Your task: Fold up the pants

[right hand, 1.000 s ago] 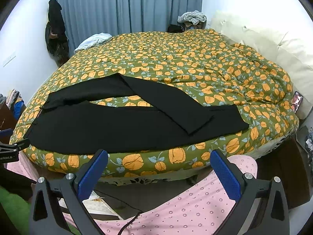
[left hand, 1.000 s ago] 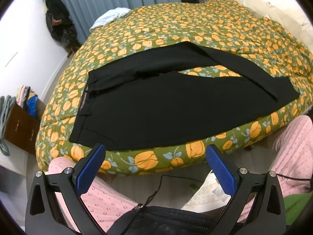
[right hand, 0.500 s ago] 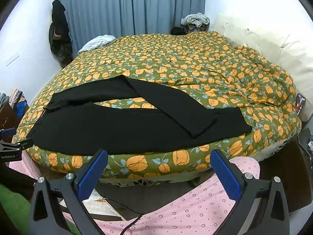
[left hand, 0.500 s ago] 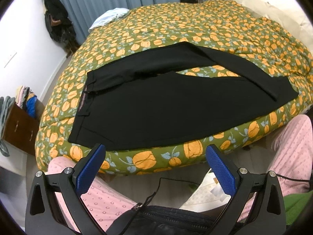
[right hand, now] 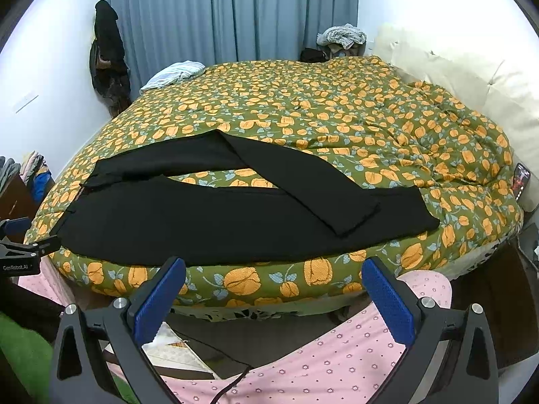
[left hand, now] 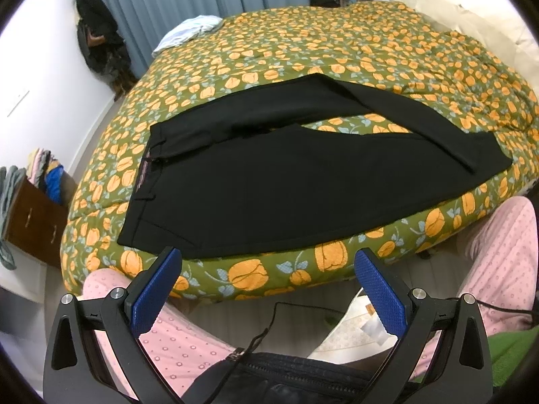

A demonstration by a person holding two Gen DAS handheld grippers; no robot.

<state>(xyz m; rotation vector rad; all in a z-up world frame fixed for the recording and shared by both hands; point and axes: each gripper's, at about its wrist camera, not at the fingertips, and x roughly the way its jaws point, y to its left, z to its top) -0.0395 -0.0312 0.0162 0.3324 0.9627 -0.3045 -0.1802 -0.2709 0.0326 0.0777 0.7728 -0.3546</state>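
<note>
Views nudged slightly, pants (left hand: 286, 181) beyond spread left gripper (left hand: 267, 289), seemingly untouched.

You're standing in a home bedroom — the bed (right hand: 337, 118) fills most of it, spread with an olive quilt (left hand: 303, 50) printed in orange flowers. Grey-blue curtains (right hand: 235, 13) hang floor-length along the far wall, cream pillows (right hand: 471, 77) line the right side, and dark coats (right hand: 107, 54) hang in the corner. To your left a wooden dresser (left hand: 33, 222) carries a heap of clothes — ordinary lived-in clutter.
</note>
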